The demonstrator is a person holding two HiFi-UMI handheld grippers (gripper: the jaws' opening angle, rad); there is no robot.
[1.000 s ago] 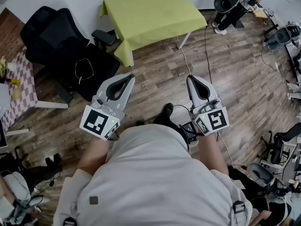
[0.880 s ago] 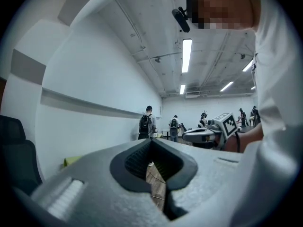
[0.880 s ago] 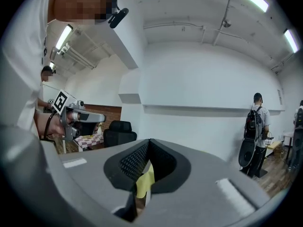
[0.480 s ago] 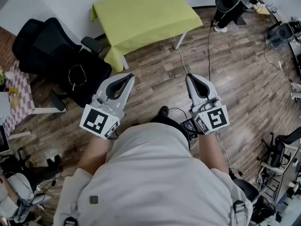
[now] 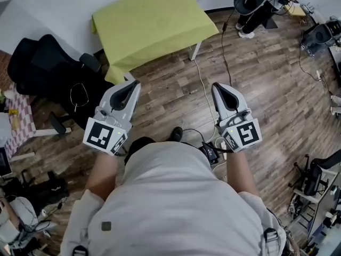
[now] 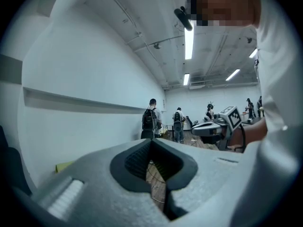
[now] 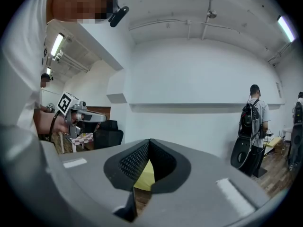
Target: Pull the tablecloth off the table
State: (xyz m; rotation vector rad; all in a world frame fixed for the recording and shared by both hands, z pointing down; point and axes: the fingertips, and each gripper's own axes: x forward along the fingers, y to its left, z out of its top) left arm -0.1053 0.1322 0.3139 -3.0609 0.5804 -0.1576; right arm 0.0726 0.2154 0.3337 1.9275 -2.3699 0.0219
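Observation:
A yellow-green tablecloth (image 5: 152, 23) covers a small white-legged table (image 5: 195, 50) against the far wall, well ahead of me. A sliver of the tablecloth (image 7: 143, 176) shows between the jaws in the right gripper view. My left gripper (image 5: 129, 85) is held at waist height, jaws shut with nothing in them, pointing toward the table's near left corner. My right gripper (image 5: 219, 87) is shut and empty too, level with the left one and to the right of the table. Neither gripper touches the cloth; bare wooden floor lies between.
Black office chairs (image 5: 45, 68) stand left of the table. A checked-cloth table (image 5: 18, 124) sits at the far left. Cables (image 5: 202, 89) run across the wooden floor (image 5: 277, 84) toward my feet. More chairs and gear (image 5: 256, 1) crowd the right side. People (image 6: 151, 119) stand far off.
The table has shifted left and slightly nearer in the head view as I step forward. My left gripper has moved left and a little up; the right one holds its place.

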